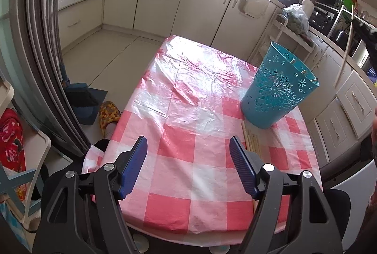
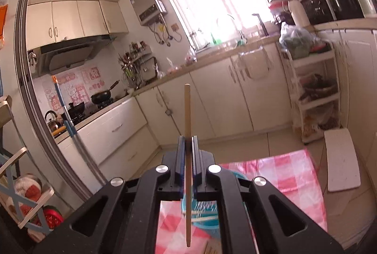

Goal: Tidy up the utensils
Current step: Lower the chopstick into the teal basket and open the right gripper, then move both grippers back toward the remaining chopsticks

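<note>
**Chopstick held above the basket**

My right gripper pinches one light, stiff, slippery chopstick mid-shaft, upright above the teal basket. Spare chopsticks lie beside it. My left gripper gapes, empty.

Black hand-held gripper, blue ribbed pads, silver screws

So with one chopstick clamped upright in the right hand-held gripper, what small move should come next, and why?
Probably lower the chopstick into the blue basket and release. The right hand-held gripper grips it vertically above the basket's rim, which already holds some chopsticks. The left hand-held gripper is open and idle; more chopsticks lie on the table.
</note>
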Demonstrator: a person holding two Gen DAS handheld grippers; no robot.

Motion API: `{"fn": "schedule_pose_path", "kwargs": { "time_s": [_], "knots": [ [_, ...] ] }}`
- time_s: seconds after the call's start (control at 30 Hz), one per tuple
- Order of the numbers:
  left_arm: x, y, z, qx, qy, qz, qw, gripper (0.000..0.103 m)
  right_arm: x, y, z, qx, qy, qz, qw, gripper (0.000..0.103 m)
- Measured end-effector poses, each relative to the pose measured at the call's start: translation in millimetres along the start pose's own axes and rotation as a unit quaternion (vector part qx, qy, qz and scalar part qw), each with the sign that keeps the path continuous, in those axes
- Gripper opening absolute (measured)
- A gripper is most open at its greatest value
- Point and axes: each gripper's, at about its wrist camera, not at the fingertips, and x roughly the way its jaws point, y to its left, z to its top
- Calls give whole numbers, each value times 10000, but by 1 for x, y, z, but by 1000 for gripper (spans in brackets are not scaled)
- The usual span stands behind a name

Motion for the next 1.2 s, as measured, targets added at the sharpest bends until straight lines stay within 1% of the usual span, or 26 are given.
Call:
{"fn": "schedule_pose_path", "kwargs": {
  "time_s": [0.07,0.1,0.2,0.27,0.37,0.43,0.53,0.63,0.77,0.83,0.9,0.97,1.07,1.2],
  "knots": [
    [-1,-1,1,-17,-16,-9,10000,69,15,3,3,-213,-268,-244,9991,6],
    [-1,0,1,-22,-16,-12,10000,69,24,3,0,-342,-336,-381,9981,6],
    [0,0,0,-25,7,16,10000,69,47,0,-19,-589,-354,-805,9944,6],
    [2,0,-2,-24,62,31,10000,69,58,-7,-33,-676,-307,-992,9923,6],
    [1,-2,-5,8,85,58,9999,69,67,-21,-52,-570,-126,-1146,9917,6],
    [-3,-2,-7,-1,61,56,10000,69,70,-27,-63,-450,56,-1174,9920,6],
    [-7,-1,-9,-10,37,67,10000,69,69,-26,-74,-490,273,-1163,9916,6],
    [-10,-1,-11,-32,38,59,10000,69,60,-25,-78,-554,344,-1133,9914,7],
    [-19,-2,-13,-22,-43,10,10000,69,35,-19,-76,-541,245,-1099,9922,18],
    [-23,-3,-16,-18,-64,-20,10000,69,11,-13,-74,-531,103,-1062,9929,23],
    [-25,-4,-19,-28,-40,-51,10000,70,-12,-9,-79,-524,-7,-1037,9932,30],
    [-25,-5,-24,-28,13,-81,10000,70,-34,-3,-89,-523,-15,-1003,9936,32],
    [-25,-9,-31,16,112,-116,9999,70,-54,2,-115,-561,262,-991,9931,34],
    [-31,-16,-34,68,77,-188,9998,70,-58,6,-159,-598,989,-947,9888,34]
  ]
}}
